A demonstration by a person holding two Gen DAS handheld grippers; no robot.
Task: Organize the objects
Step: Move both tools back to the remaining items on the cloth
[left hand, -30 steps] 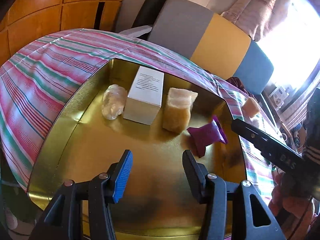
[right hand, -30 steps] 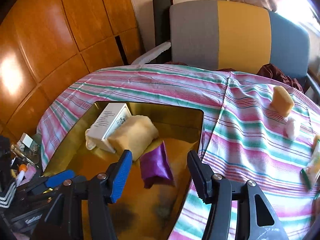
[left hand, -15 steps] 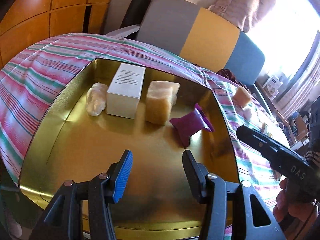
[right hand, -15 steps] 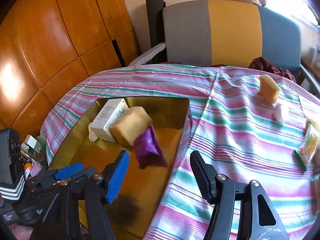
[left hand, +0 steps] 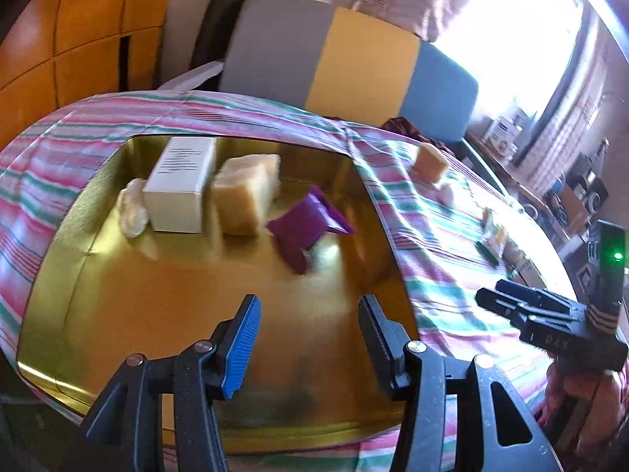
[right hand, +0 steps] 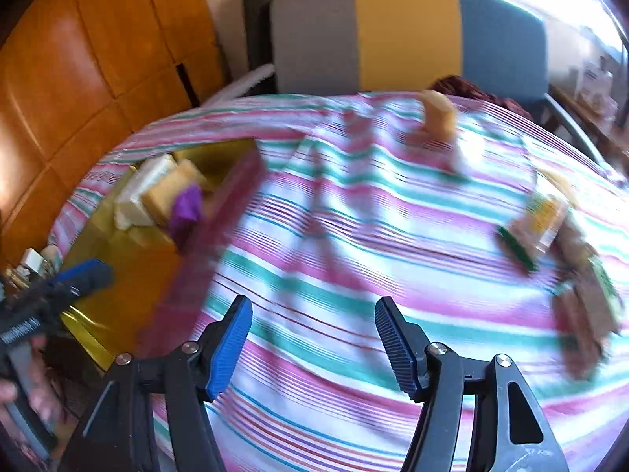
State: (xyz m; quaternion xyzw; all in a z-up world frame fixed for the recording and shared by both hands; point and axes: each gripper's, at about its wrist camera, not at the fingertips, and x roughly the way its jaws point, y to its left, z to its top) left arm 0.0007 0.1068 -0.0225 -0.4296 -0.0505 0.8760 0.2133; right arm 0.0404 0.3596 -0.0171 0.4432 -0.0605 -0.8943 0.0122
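Observation:
A gold tray lies on the striped tablecloth. In it are a white box, a tan block, a whitish lump and a purple packet. My left gripper is open and empty above the tray's near part. My right gripper is open and empty above the cloth, right of the tray. On the cloth lie an orange block, a small white piece and a yellow-green packet. The right wrist view is blurred.
A grey, yellow and blue chair back stands behind the table. Wooden panels fill the left wall. More packets lie at the cloth's right edge. Small clutter sits left of the tray.
My right gripper has swung right, from over the tray and the purple packet to over the open cloth. My left gripper has drawn back a little and turned right. Both stay open.

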